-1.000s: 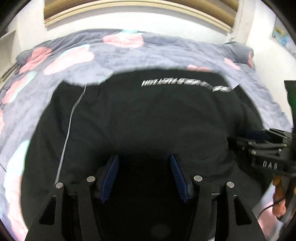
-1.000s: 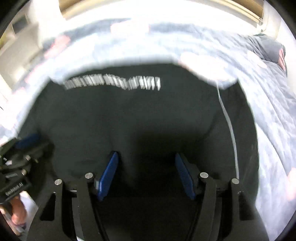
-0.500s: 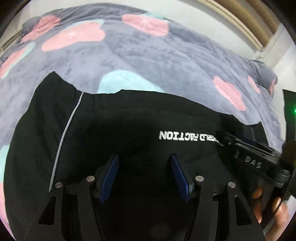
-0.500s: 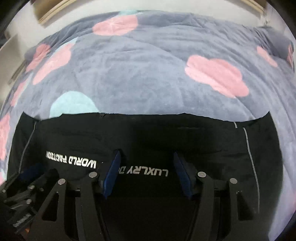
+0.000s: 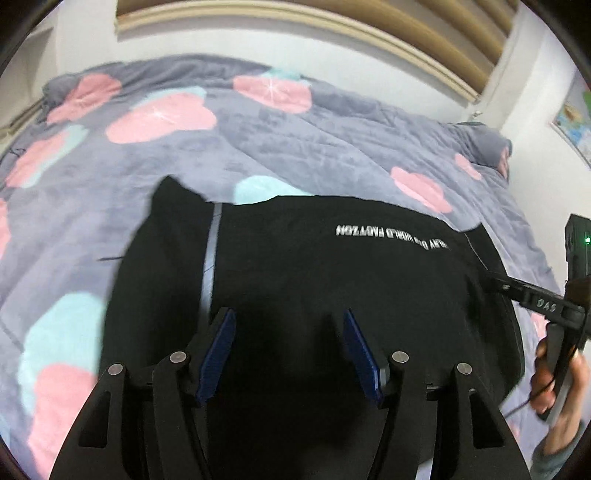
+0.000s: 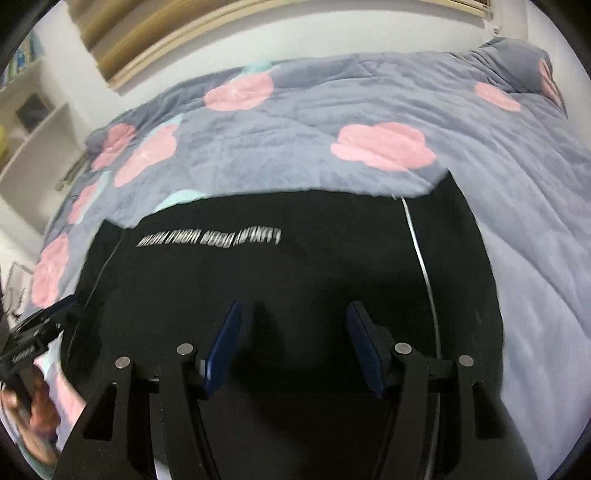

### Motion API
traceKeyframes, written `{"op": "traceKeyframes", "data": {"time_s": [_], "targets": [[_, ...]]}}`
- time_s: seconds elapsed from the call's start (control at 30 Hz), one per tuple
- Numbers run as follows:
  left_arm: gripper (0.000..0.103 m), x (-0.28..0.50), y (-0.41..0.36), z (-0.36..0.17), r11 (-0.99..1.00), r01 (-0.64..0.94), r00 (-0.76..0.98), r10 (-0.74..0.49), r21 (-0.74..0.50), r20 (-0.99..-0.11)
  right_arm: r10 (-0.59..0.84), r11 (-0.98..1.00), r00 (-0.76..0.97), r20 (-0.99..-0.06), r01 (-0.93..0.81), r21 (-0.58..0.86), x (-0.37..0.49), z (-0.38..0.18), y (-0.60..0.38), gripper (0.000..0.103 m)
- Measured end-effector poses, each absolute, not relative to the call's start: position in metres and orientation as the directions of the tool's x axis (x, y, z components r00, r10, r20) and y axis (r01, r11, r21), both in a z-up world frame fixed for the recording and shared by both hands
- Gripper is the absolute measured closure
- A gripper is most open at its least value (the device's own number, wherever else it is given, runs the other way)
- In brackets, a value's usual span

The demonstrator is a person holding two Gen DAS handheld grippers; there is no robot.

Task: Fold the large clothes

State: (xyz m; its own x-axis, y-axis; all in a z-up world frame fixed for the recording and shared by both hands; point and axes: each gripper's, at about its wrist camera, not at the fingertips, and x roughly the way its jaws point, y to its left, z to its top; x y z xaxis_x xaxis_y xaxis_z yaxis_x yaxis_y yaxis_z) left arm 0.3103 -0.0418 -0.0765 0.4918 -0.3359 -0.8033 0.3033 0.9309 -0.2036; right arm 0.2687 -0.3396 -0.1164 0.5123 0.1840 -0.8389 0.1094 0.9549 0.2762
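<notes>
I have the black garment (image 5: 332,288) lying folded on the grey flowered bedspread (image 5: 258,147), white lettering near its far edge; my left gripper (image 5: 288,347) and right gripper (image 6: 291,339) both hover over the near part, jaws spread and empty; to fold well, I judge each should pinch a near corner evenly, lifting together so edges align.

Home bedroom. Bed with plush grey blanket (image 5: 332,147), pink and teal blotches, fills the view. Wooden window frame (image 5: 295,14) at 12 o'clock on white wall. White shelving (image 6: 37,140) at 9 o'clock; poster (image 5: 574,122) at 2 o'clock.
</notes>
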Motion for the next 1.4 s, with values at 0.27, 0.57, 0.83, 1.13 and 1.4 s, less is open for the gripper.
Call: {"op": "traceKeyframes", "data": {"time_s": [0.27, 0.57, 0.83, 1.13, 1.4], "targets": [[0.039, 0.304, -0.030, -0.131, 0.968, 0.230, 0.395, -0.186, -0.099, -0.900, 0.102, 0.985, 0.400, -0.911, 0.086, 0.148, 0.247, -0.138, -0.317, 0.040], [0.039, 0.279, 0.024, -0.066, 0.949, 0.261, 0.491, -0.287, -0.175, -0.823, 0.091, 0.986, 0.538, -0.838, 0.068, 0.151, 0.184, -0.076, -0.361, 0.022], [0.022, 0.282, 0.093, -0.052, 0.953, 0.170, 0.543, -0.304, -0.252, -0.783, 0.080, 0.976, 0.506, -0.859, 0.135, 0.171, 0.171, -0.099, -0.416, 0.017], [0.022, 0.335, 0.088, -0.123, 0.931, 0.150, 0.387, -0.364, -0.332, -0.847, 0.256, 0.880, 0.505, -0.825, 0.231, 0.415, 0.190, -0.164, -0.462, 0.016], [0.022, 0.358, 0.078, -0.176, 0.817, 0.148, 0.252, -0.576, -0.557, -0.778, 0.449, 0.748, 0.513, -0.731, 0.232, 0.622, 0.199, -0.202, -0.487, 0.009]]}}
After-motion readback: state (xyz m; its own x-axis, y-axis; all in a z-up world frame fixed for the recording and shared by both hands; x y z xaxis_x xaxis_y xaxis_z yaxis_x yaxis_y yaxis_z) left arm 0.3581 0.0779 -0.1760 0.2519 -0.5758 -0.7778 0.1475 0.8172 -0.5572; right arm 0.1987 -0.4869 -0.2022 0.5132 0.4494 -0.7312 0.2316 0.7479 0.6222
